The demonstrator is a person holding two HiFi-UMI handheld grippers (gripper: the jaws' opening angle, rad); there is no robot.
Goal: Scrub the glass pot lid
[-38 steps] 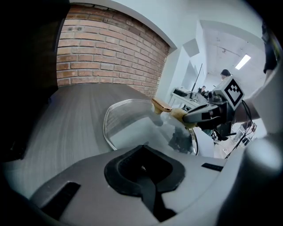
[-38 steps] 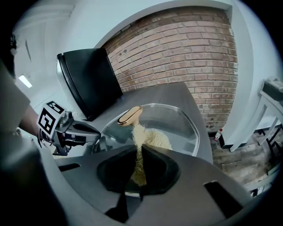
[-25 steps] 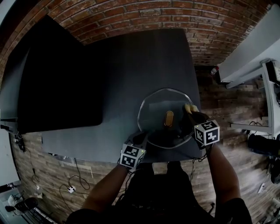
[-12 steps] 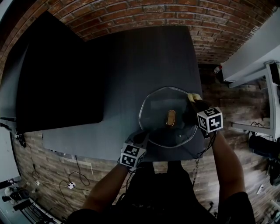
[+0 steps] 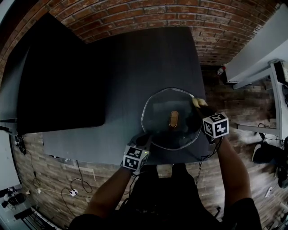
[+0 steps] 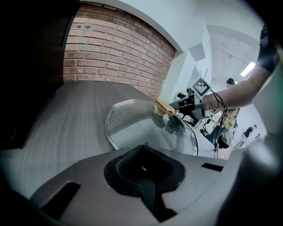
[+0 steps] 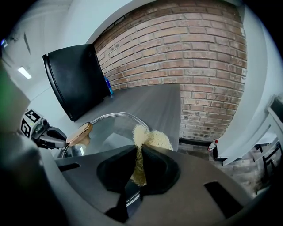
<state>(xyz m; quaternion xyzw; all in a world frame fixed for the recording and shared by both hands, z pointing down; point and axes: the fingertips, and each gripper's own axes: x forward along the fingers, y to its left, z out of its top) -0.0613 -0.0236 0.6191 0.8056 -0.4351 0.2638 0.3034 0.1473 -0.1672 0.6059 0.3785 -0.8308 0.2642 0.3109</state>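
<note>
Brick wall: beyond the lid, past the table's far edge.
Table: dark grey, under the lid, stretching away from it to the far side and to the left.
Black panel: well apart from the lid, off to its left, covering the table's left part.
Glass pot lid: on the table's near right corner, close to the near edge; clear, roughly round, so no long axis of its own; knob side facing up at the head camera. Cannot tell whether flat or slightly tipped.
Forearms: reaching in from the lid's near side, one to each gripper.
Left gripper: at the lid's near left rim, marker cube just nearer than the rim; in the left gripper view, pads pressed together with the lid's edge running in between them, pinching the rim.
Right gripper: at the lid's right rim, marker cube just right of it; in the right gripper view, jaws pinching the sponge.
Sponge: pale yellow, fibrous, at the lid's far right rim, sticking out beyond the jaw tips and touching the glass.
Knob: tan, oblong, at the lid's centre; long axis pointing away from the person, toward the brick wall.
Small bottle: red-capped, on the floor, right of the lid and farther away.
</note>
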